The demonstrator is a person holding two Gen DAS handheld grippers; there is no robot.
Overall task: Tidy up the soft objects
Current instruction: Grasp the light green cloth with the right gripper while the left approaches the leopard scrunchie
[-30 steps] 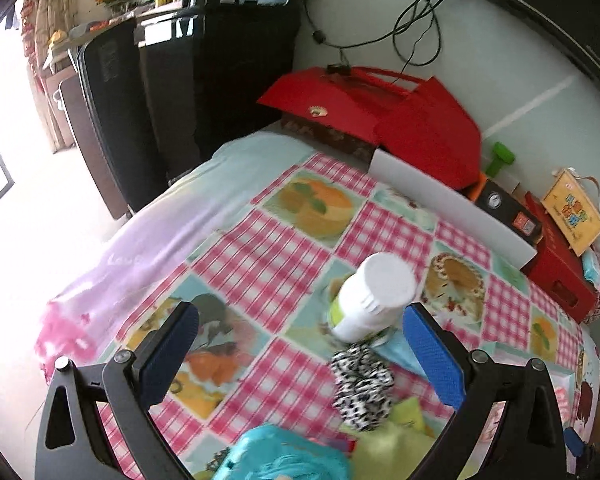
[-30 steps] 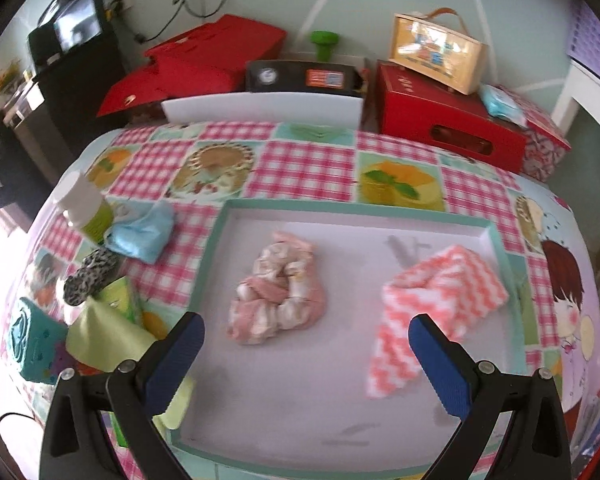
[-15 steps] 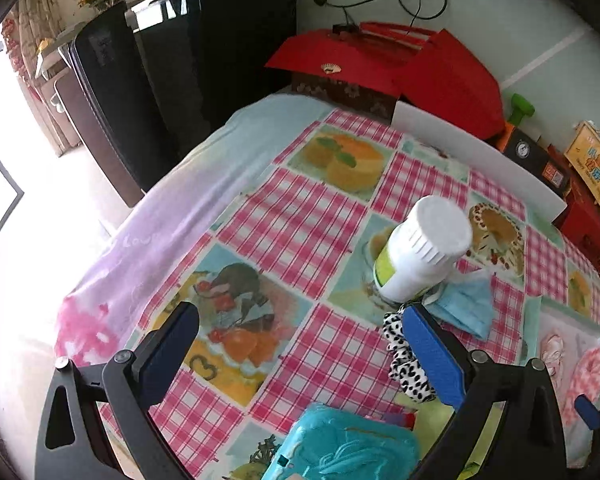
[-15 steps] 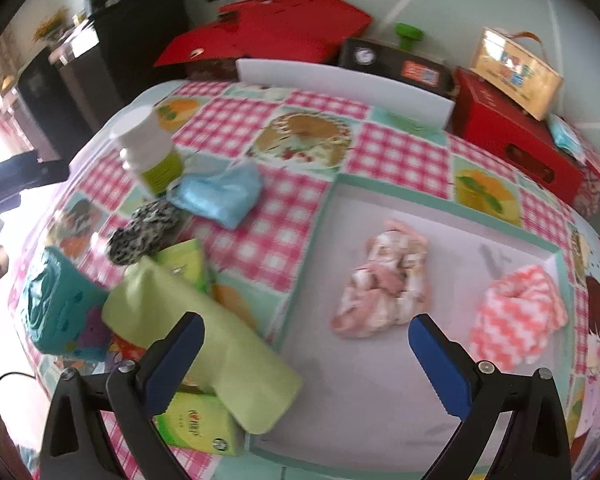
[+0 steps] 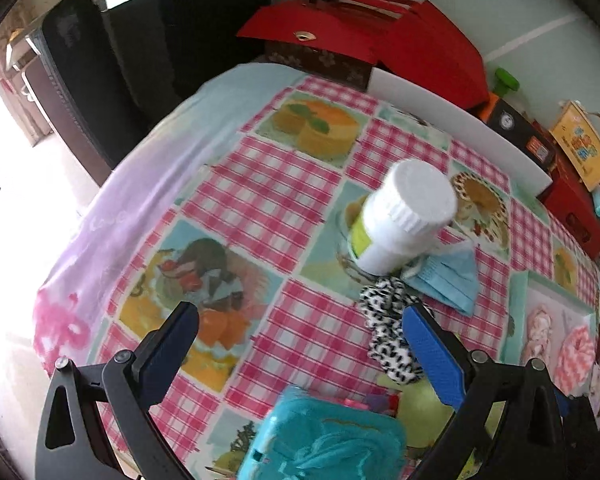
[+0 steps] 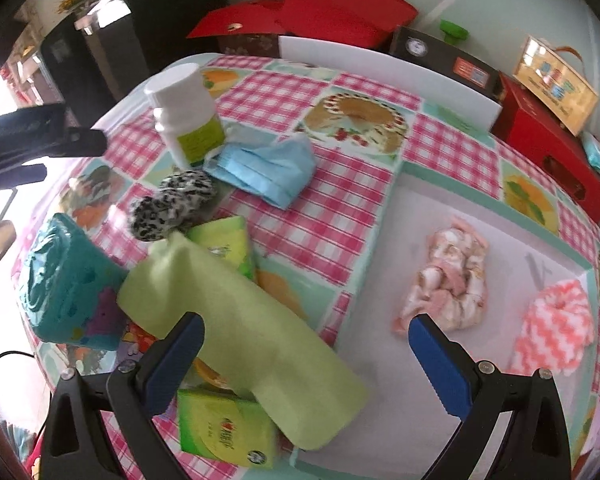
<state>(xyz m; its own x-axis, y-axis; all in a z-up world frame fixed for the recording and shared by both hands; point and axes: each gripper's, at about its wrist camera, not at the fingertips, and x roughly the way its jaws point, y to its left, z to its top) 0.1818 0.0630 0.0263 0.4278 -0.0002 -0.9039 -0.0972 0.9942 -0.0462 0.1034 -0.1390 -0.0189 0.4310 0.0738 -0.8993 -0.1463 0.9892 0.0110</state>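
Place: a home room.
Signs: checked fruit-print tablecloth (image 5: 260, 208); red gift boxes (image 5: 364, 36) behind it; dark cabinet (image 5: 112, 60) beside it.

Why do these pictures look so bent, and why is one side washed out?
Both wrist views are fisheye, so the table edge curves. In the left wrist view, daylight bleaches the left edge and the white bottle is motion-smeared. In the right wrist view, the green cloth looks soft.

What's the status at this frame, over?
Both grippers open, empty: left gripper, right gripper. Tray holds pink scrunchie and chevron cloth. Leopard scrunchie, blue mask, green cloth outside it. White bottle stands beside them.
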